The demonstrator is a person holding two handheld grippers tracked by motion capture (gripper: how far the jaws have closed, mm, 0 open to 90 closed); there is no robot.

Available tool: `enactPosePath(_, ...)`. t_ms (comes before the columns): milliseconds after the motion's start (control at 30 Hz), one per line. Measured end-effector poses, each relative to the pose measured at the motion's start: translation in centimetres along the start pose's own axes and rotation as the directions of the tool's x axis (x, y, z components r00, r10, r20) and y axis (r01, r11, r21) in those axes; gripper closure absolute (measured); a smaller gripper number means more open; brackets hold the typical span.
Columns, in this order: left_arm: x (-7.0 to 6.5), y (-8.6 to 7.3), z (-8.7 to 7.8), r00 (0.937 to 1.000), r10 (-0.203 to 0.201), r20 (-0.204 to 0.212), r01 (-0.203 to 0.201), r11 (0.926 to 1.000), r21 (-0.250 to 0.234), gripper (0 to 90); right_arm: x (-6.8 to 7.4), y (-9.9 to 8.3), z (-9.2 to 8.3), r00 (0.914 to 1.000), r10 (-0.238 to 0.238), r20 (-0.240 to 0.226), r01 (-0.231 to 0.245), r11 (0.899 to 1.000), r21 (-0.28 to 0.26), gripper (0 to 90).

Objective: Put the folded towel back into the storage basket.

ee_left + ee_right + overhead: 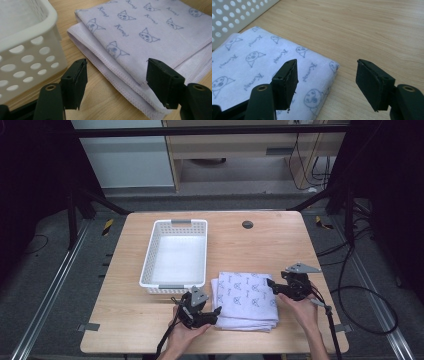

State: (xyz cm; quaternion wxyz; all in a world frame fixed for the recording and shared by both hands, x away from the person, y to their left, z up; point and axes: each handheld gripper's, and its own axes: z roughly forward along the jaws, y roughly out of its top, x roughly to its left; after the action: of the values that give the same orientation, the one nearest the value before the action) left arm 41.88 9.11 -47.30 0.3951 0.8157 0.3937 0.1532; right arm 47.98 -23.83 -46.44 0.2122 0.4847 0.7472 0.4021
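A folded pale lilac cloth (247, 299) printed with small cat faces lies on the wooden table (260, 245), to the right of the basket's near corner. My left gripper (216, 312) is at the cloth's near left corner, open, its jaws straddling the stacked hemmed edges of the cloth (150, 37). My right gripper (271, 285) hovers at the cloth's far right corner, open, one jaw over the cloth (249, 65) and the other over bare wood. Nothing is held by either.
A white perforated plastic basket (200, 251) stands left of the cloth, with nothing in it; its wall (30, 62) is close beside my left jaw and its side (234, 15) lies beyond the cloth. A round dark grommet (247, 224) marks the table's far side.
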Motion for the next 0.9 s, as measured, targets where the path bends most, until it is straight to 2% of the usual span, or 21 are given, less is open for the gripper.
enactPosePath(200, 0.0, -0.1, 0.7, 1.0000, 0.001, -0.002, -0.001, 0.9999, 0.014, 31.9, -0.1, -0.3, 0.5, 1.0000, -0.005, -0.002, 0.005, 1.000, 0.016, 36.2)
enactPosePath(433, -0.2, -0.1, 1.6, 1.0000, -0.001, 0.007, 0.001, 0.9995, 0.030, 30.8, -0.1, -0.7, 1.4, 0.9998, 0.017, -0.006, -0.017, 0.999, 0.041, 38.4)
enactPosePath(733, -0.6, -0.4, 2.6, 0.9999, 0.010, 0.005, -0.010, 0.9982, 0.060, 30.2, 0.1, -1.0, 2.4, 0.9998, 0.002, -0.018, -0.001, 0.997, 0.075, 40.6)
enactPosePath(867, -0.5, -0.4, 2.8, 1.0000, 0.002, 0.004, -0.003, 0.9980, 0.063, 29.5, 0.2, -1.1, 2.7, 0.9997, -0.006, -0.024, 0.008, 0.996, 0.090, 41.6)
enactPosePath(900, -0.5, -0.5, 2.9, 0.9999, -0.011, 0.010, 0.011, 0.9981, 0.061, 29.4, 0.3, -1.2, 2.8, 0.9996, 0.004, -0.027, -0.002, 0.996, 0.094, 42.3)
